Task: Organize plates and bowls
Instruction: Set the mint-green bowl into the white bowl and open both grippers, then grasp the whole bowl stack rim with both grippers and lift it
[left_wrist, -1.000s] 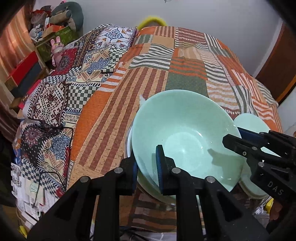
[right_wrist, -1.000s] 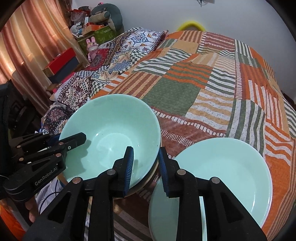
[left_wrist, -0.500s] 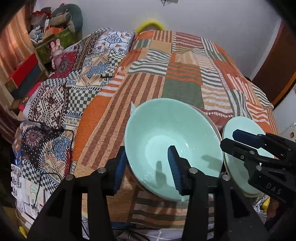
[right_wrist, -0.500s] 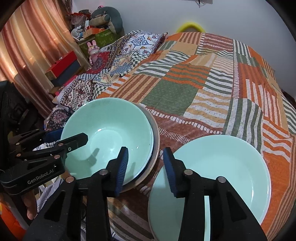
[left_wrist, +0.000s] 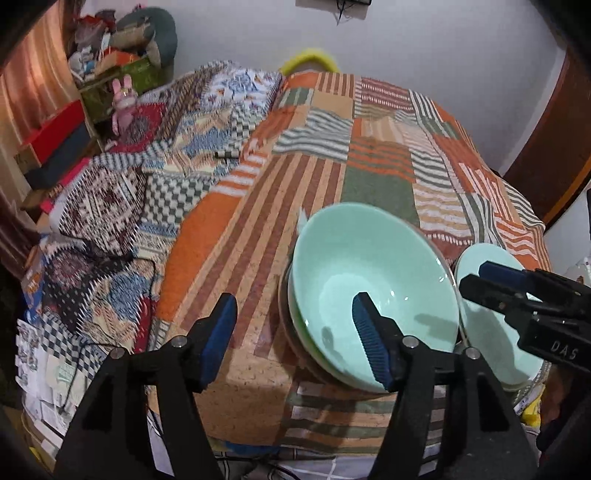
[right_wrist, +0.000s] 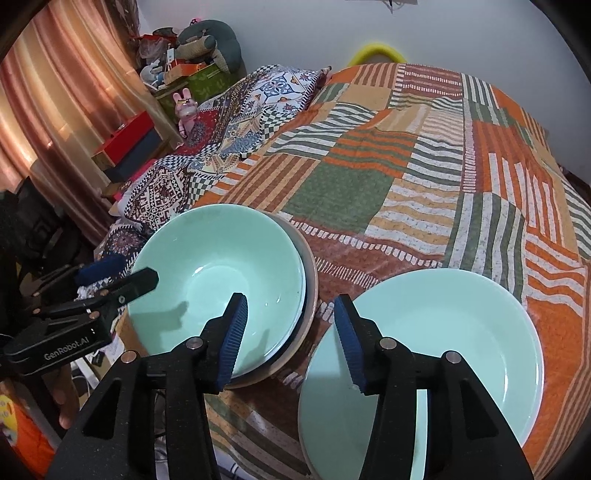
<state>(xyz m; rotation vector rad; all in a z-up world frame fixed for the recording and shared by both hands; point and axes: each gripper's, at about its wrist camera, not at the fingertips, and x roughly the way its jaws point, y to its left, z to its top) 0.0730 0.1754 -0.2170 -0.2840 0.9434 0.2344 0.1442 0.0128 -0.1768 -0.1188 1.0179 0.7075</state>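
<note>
Both grippers now spread and off the bowl (left_wrist: 373, 280), left gripper (left_wrist: 295, 339), right gripper (right_wrist: 290, 334), bowl stacked beside plate (right_wrist: 461, 332) on bed (right_wrist: 369, 184)

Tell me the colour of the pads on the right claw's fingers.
Dark blue, ribbed pads, seen best in the right wrist view.

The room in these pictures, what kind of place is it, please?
Most likely a bedroom in a home. The green bowl and the plate lie on a bed with a patchwork quilt. Curtains hang at the left, and a pink toy rabbit stands among boxes.
</note>
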